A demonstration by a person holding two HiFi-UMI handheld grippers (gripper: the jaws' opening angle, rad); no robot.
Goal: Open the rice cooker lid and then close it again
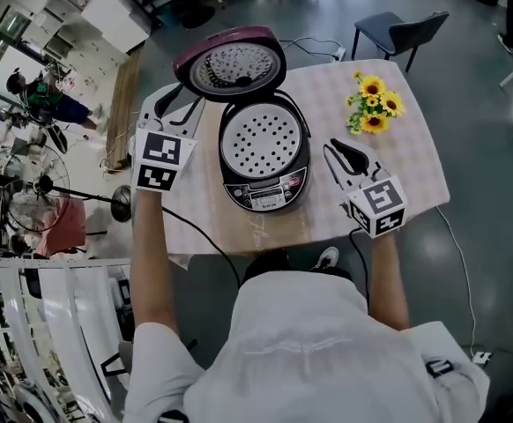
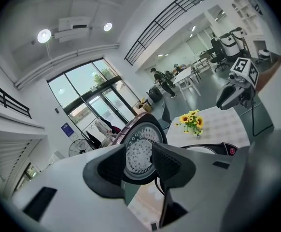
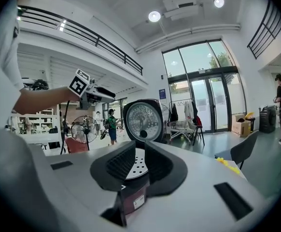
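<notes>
Standing raised, the maroon lid [image 1: 230, 64] bares its perforated inner plate behind the rice cooker [image 1: 263, 161]; left claw [image 1: 177, 100] spread, right claw [image 1: 343, 159] slightly parted, both empty.

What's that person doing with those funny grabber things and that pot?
A person at a table holds a grabber in each hand. The rice cooker has its lid standing wide open, so the opening is done and only the closing is left. The left gripper is up next to the lid, jaws apart, holding nothing. The right gripper is on the cooker's other side, also empty.
</notes>
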